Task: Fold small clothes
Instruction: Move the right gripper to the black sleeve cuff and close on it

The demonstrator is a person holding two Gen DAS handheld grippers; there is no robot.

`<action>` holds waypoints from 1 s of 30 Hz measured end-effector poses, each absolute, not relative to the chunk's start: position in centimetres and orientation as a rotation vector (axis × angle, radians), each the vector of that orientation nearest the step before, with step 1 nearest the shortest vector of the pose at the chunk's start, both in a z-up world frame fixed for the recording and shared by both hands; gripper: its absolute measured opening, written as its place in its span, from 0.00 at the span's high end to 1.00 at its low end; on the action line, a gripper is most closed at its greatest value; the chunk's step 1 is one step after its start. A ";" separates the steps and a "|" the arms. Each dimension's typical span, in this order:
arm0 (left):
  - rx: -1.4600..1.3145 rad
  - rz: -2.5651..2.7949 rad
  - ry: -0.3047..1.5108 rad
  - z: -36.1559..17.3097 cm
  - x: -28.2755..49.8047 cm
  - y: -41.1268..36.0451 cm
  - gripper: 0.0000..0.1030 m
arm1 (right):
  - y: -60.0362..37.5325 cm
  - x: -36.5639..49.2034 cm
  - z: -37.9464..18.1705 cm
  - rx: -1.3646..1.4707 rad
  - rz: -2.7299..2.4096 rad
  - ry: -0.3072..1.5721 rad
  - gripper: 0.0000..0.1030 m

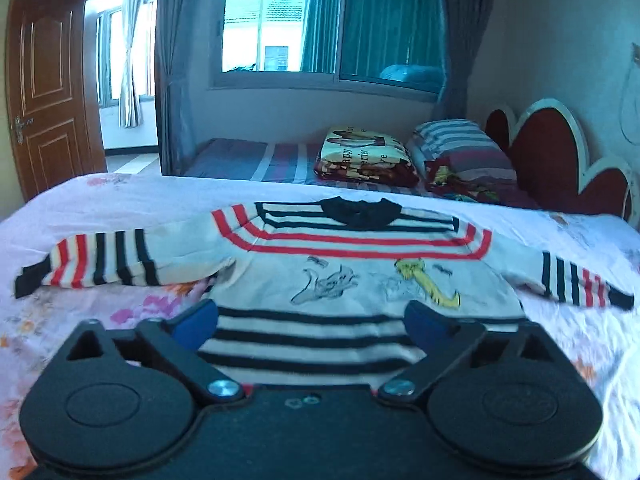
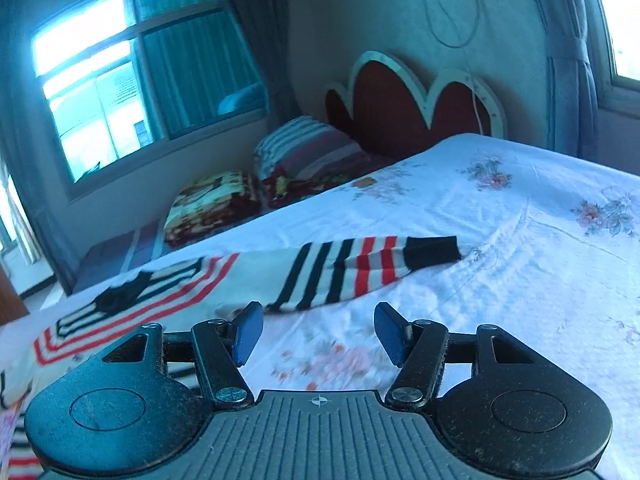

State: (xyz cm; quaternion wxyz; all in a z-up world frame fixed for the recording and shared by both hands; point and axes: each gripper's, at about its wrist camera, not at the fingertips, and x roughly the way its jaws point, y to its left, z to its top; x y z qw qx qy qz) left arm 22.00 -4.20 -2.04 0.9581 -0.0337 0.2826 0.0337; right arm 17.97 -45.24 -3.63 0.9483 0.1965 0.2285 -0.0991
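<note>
So the bed [image 1: 120, 196] is taking up most of both views, wearing a pale floral sheet, with a second lower bed sitting behind it under the window [image 1: 320, 20], backed by a red scalloped headboard [image 1: 560, 152]. The little striped sweater [image 1: 340, 264] is lying flat and face-up on the floral sheet, collar pointing away toward the window and both sleeves spreading straight out to the sides (cream knit with navy and red stripes, and some cartoon print on the chest). On the far bed a striped pillow [image 1: 460, 148] is leaning by the headboard and a folded blanket [image 1: 364, 156] is sitting just beside it. The left tongs [image 1: 312, 324] are hovering over the sweater's hem, standing wide apart with the striped bottom band showing between the blue pads and nothing pinched. The right tongs [image 2: 318, 334] are gaping wide too, holding nothing, hanging over bare sheet just short of one sleeve [image 2: 360, 272], whose black cuff is lying off toward the right in that view. Can't tell whether either pair is actually touching the fabric.
</note>
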 end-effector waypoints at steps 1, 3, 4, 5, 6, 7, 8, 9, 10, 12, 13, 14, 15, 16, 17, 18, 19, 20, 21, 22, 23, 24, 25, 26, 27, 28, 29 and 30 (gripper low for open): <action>-0.066 0.070 0.578 -2.2 22.7 -4.5 0.03 | -46.4 19.2 -4.1 0.418 -0.218 0.470 0.41; -0.043 0.079 0.604 -2.8 24.3 -5.2 0.03 | -49.0 21.6 -5.4 0.483 -0.246 0.485 0.41; -0.037 0.082 0.618 -3.2 25.0 -5.4 0.03 | -50.3 22.8 -6.0 0.519 -0.260 0.489 0.41; -0.033 0.089 0.634 -3.7 25.6 -5.6 0.03 | -51.4 24.0 -6.6 0.546 -0.274 0.491 0.41; -0.032 0.094 0.651 -4.1 26.2 -5.8 0.03 | -52.4 25.1 -7.3 0.569 -0.286 0.496 0.41; -0.028 0.100 0.667 -4.6 26.8 -6.0 0.03 | -53.4 26.2 -8.1 0.599 -0.293 0.501 0.41; -0.024 0.110 0.682 -5.0 27.3 -6.2 0.03 | -54.3 27.2 -9.0 0.628 -0.304 0.509 0.41; -0.020 0.118 0.697 -5.4 27.8 -6.4 0.03 | -55.2 28.1 -10.0 0.658 -0.321 0.525 0.41; -0.018 0.125 0.708 -5.7 28.2 -6.5 0.03 | -56.0 28.8 -11.0 0.693 -0.332 0.537 0.41; -0.011 0.138 0.717 -6.1 28.8 -6.7 0.03 | -57.3 29.6 -12.6 0.751 -0.356 0.550 0.42; -0.006 0.143 0.721 -6.2 29.2 -6.8 0.03 | -57.9 29.8 -13.2 0.777 -0.363 0.545 0.50; -0.002 0.148 0.726 -6.3 29.7 -6.9 0.03 | -58.5 29.9 -13.6 0.797 -0.364 0.536 0.55; 0.001 0.155 0.732 -6.5 30.1 -7.1 0.03 | -58.9 30.0 -14.0 0.812 -0.370 0.526 0.55; 0.002 0.159 0.738 -6.6 30.5 -7.1 0.03 | -59.4 30.2 -14.3 0.829 -0.377 0.517 0.55; 0.001 0.160 0.743 -6.7 31.0 -7.3 0.03 | -59.9 30.2 -14.6 0.846 -0.382 0.513 0.55; 0.000 0.160 0.747 -6.8 31.5 -7.4 0.03 | -60.4 30.4 -14.9 0.863 -0.392 0.515 0.55; 0.000 0.160 0.750 -6.8 31.9 -7.7 0.03 | -60.8 30.5 -15.3 0.881 -0.402 0.520 0.55; 0.004 0.159 0.750 -6.8 32.3 -8.0 0.03 | -61.2 30.7 -15.7 0.902 -0.404 0.526 0.55; 0.008 0.156 0.748 -6.8 32.6 -8.3 0.03 | -61.4 30.6 -16.0 0.921 -0.396 0.512 0.55; 0.010 0.152 0.747 -6.8 33.0 -8.7 0.03 | -61.5 30.6 -16.0 0.922 -0.392 0.505 0.55; 0.012 0.147 0.745 -6.7 33.3 -9.1 0.03 | -61.4 30.6 -15.9 0.911 -0.384 0.504 0.55; 0.013 0.143 0.743 -6.7 33.5 -9.4 0.03 | -61.3 30.6 -15.9 0.907 -0.376 0.498 0.55; 0.012 0.139 0.742 -6.6 33.7 -9.7 0.03 | -61.4 30.8 -16.0 0.916 -0.368 0.486 0.62; 0.010 0.136 0.741 -6.6 33.8 -9.9 0.03 | -61.6 30.7 -16.2 0.931 -0.362 0.483 0.71; 0.009 0.133 0.739 -6.6 33.9 -10.1 0.03 | -61.9 31.0 -16.5 0.944 -0.361 0.483 0.76; 0.009 0.134 0.740 -6.5 34.1 -10.2 0.03 | -62.3 31.0 -16.8 0.954 -0.359 0.480 0.84; 0.008 0.136 0.742 -6.5 34.1 -10.2 0.03 | -62.6 31.0 -16.9 0.958 -0.347 0.480 0.90; 0.007 0.138 0.742 -6.4 34.0 -10.2 0.03 | -62.8 31.1 -17.0 0.948 -0.339 0.479 0.94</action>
